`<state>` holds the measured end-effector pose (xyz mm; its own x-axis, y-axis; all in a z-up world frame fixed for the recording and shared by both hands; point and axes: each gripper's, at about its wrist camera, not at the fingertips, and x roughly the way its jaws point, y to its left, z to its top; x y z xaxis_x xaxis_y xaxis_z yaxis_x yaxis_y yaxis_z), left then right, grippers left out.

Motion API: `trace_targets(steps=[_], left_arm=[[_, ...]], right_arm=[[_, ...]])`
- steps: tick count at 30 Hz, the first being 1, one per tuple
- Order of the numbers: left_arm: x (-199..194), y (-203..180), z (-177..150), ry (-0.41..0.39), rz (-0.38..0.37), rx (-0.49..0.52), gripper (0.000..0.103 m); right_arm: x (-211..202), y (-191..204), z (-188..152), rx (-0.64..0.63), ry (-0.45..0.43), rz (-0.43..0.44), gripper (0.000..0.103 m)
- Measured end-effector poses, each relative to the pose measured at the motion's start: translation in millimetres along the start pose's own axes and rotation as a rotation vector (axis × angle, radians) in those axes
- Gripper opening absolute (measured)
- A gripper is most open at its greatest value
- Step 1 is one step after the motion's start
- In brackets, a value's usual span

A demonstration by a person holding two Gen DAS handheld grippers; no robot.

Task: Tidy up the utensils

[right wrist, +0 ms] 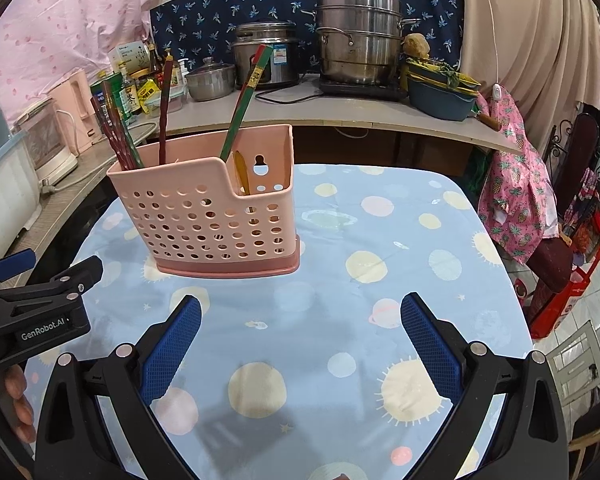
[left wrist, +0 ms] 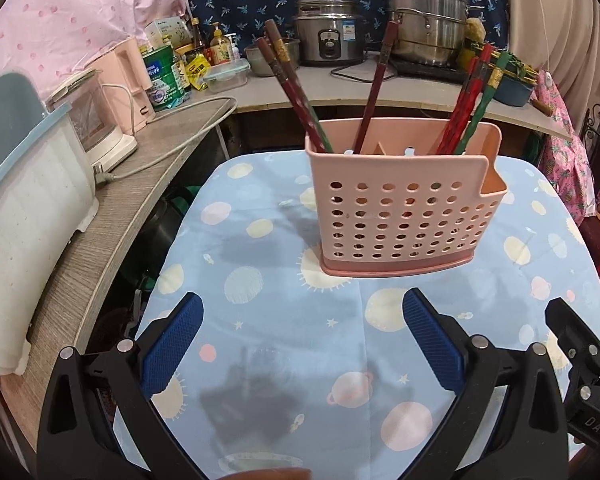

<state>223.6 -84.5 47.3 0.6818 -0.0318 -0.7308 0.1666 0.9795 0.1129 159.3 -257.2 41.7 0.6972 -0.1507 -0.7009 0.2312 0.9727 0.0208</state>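
Note:
A pink perforated utensil holder (left wrist: 404,208) stands upright on the table's blue patterned cloth (left wrist: 284,344); it also shows in the right wrist view (right wrist: 212,220). Several red and green chopsticks (left wrist: 296,92) stand in its compartments, and they show in the right wrist view too (right wrist: 244,104). A yellow utensil (right wrist: 242,172) stands in the holder's low side compartment. My left gripper (left wrist: 302,312) is open and empty, short of the holder. My right gripper (right wrist: 300,312) is open and empty, in front of the holder and to its right.
A counter (left wrist: 148,168) runs along the left with a white bin (left wrist: 24,216) and a kettle (left wrist: 96,120). A back shelf (right wrist: 300,108) holds steel pots (right wrist: 358,36), a rice cooker (left wrist: 328,36) and bottles. Clothing (right wrist: 516,192) hangs off the table's right.

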Motion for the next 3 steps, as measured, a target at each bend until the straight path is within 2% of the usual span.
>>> trace_targets(steps=[3], left_arm=[[-0.4,-0.7,-0.1,-0.008,-0.004,0.004,0.096]], right_arm=[[0.2,0.3,-0.2,0.001,0.001,0.000,0.096]])
